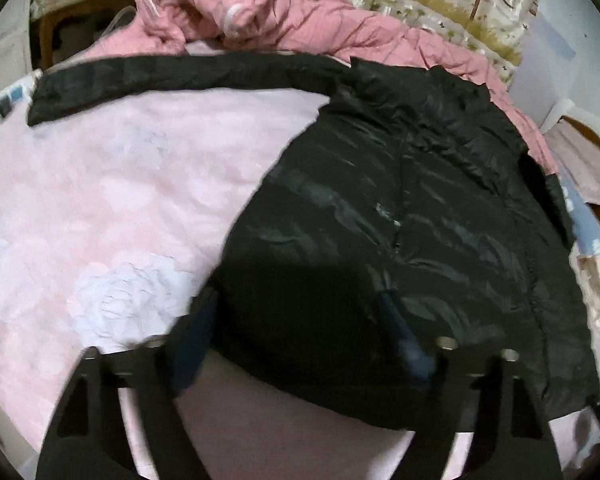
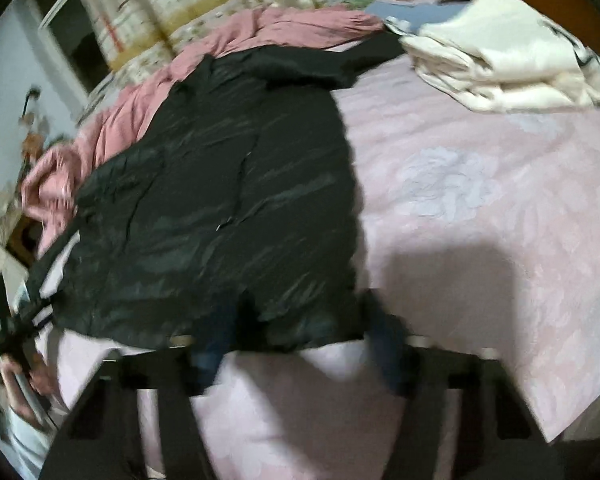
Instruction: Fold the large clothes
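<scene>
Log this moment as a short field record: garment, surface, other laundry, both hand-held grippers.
garment: black puffer jacket, spread flat, one sleeve stretched sideways
surface: pink floral bedspread
other laundry: pink quilted coat behind the jacket; folded cream garment
left hand-held gripper: jaws astride the hem
right hand-held gripper: at the hem, grip unclear

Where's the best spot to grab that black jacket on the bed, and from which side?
The bottom hem of the black jacket, from the near edge of the bed. It lies flat with the hem closest and one sleeve stretched out sideways at the far end, so both hem corners are probably the easiest hold. The left gripper and right gripper already straddle the hem there.
</scene>
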The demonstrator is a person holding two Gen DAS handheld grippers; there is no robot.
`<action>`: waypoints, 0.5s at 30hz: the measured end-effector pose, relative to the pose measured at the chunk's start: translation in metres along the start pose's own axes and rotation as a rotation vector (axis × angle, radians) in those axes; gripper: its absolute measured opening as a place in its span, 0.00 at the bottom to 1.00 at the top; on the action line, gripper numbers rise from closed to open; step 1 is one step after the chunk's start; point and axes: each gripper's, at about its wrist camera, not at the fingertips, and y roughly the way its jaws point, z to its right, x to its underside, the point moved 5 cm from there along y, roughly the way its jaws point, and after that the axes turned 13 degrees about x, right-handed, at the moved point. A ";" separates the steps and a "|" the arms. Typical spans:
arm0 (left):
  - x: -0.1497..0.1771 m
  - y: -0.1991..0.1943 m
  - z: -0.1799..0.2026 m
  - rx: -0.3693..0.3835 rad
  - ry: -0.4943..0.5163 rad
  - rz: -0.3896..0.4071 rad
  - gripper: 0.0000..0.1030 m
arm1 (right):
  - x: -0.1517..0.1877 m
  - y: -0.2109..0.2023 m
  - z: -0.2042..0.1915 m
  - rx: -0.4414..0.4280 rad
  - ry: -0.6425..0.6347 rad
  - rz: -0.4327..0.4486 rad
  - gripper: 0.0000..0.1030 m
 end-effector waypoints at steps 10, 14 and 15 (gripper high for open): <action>-0.002 -0.077 0.025 0.035 0.117 0.193 0.05 | -0.013 -0.075 0.012 -0.007 0.153 0.348 0.05; -0.023 -0.111 0.061 -0.032 0.248 0.260 0.05 | -0.033 -0.107 0.001 0.039 0.108 0.439 0.04; -0.034 -0.114 0.070 -0.043 0.274 0.274 0.05 | -0.041 -0.111 -0.006 0.065 0.083 0.459 0.04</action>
